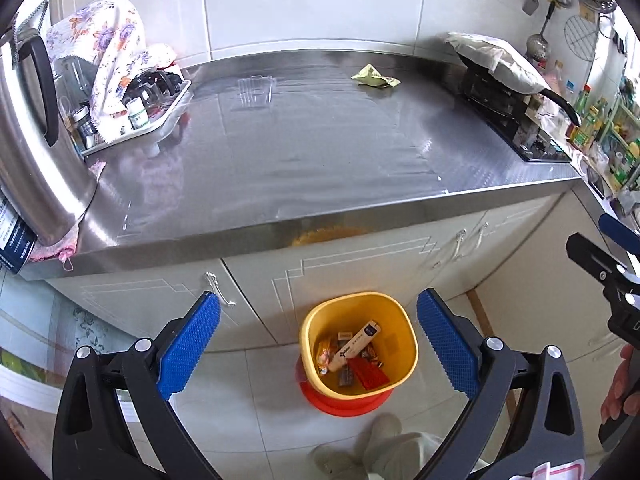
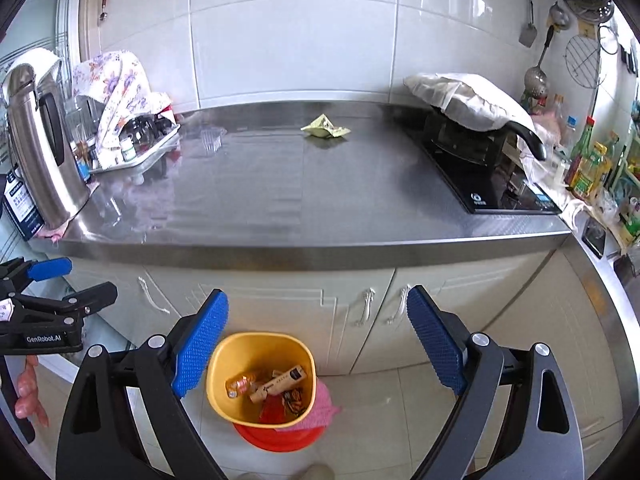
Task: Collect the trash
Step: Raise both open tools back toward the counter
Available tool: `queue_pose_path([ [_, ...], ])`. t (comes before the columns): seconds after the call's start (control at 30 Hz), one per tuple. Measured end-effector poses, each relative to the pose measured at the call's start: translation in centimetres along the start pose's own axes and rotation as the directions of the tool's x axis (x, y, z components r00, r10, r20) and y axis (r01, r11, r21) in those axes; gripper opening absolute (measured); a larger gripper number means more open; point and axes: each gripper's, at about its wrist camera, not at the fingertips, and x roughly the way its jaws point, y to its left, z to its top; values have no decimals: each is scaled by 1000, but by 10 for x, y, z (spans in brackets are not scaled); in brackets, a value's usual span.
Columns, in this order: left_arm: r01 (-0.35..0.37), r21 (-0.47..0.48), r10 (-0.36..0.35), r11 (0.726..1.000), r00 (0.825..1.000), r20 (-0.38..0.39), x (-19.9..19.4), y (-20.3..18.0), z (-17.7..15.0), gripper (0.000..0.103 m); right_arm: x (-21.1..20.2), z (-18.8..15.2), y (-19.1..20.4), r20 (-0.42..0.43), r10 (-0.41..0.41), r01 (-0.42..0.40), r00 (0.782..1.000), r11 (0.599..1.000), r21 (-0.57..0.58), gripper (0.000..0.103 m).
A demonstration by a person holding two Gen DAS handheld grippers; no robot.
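Observation:
A crumpled yellow-green wrapper [image 1: 374, 76] [image 2: 324, 128] lies at the back of the steel counter [image 1: 304, 168] [image 2: 320, 200]. On the floor in front of the cabinets stands a yellow bin [image 1: 402, 340] [image 2: 236, 364] on a red base. It holds a beige carton [image 1: 356, 340] [image 2: 280, 384], a red packet and other scraps. My left gripper [image 1: 319, 296] hangs open above the bin with nothing between its blue pads. My right gripper [image 2: 318, 292] is also open with nothing in it, above and right of the bin. Each gripper shows at the edge of the other's view.
A steel kettle [image 1: 36, 140] [image 2: 40, 148] and a dish tray under a floral cloth [image 1: 116, 68] fill the counter's left end. At the right end, a stove with a cloth-covered pan [image 1: 496, 64] [image 2: 464, 104] has bottles beyond it. A small clear container [image 1: 254, 90] sits mid-counter.

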Motion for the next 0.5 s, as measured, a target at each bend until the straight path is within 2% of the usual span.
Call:
queue_pose_path([
  [0.17,2,-16,-2,1000,1000,-19,11,2,13,98,14,13,-1,4,15,-15,1000,1000,-7,91],
  [0.37,-25,-27,24,999,999,-42,42,2,47,98,54,39,-11,0,37,-37,999,999,-34,91],
  [0.5,-50,-66,46,997,997,-60,66,8,73,98,84,57,-16,-11,62,-63,998,996,-57,91],
])
